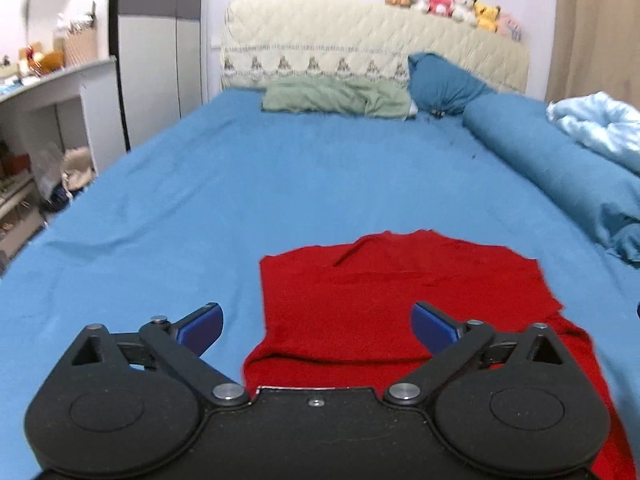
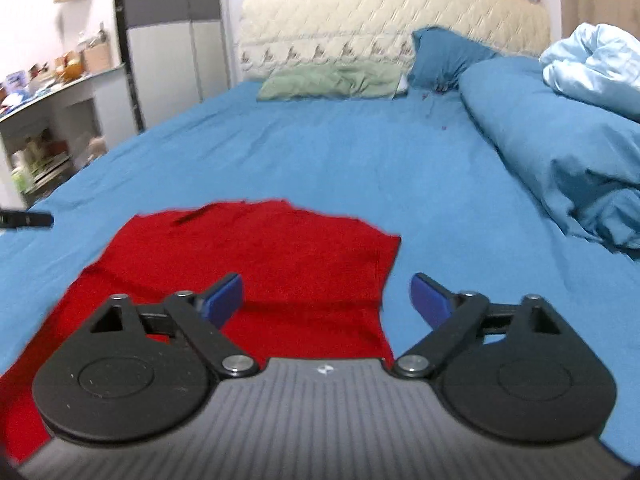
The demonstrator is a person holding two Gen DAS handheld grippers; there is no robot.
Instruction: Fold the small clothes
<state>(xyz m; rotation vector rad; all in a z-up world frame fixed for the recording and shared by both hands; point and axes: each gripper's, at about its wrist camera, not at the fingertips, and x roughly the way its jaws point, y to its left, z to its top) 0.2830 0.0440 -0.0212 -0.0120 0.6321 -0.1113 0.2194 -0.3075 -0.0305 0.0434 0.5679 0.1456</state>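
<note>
- Left gripper [image 1: 318,326]: jaws spread wide, nothing between the blue pads [image 1: 202,326]; holds nothing.
- Red garment [image 1: 400,304] lies flat on the blue bedsheet [image 1: 240,184], directly ahead of and beneath the left gripper. Its left edge falls between the two pads, nearer the left one; the right pad sits over red cloth, the left pad over bare sheet.
- A folded layer crosses the garment just ahead of the left gripper's body; whether the pads touch the cloth cannot be told.
- Right gripper [image 2: 326,300]: jaws likewise wide apart, empty.
- In the right wrist view the red garment [image 2: 260,264] lies ahead and to the left; its right edge runs between the pads, left pad [image 2: 224,298] over cloth, right pad over sheet.
- A dark tip [image 2: 28,219] of the other gripper shows at the far left of the right wrist view, beyond the garment's left side.
- Far ahead of both grippers: green pillow [image 1: 336,98], headboard [image 1: 360,36] with plush toys [image 1: 452,4] on top.
- Ahead to the right: rolled blue duvet [image 2: 540,128].
</note>
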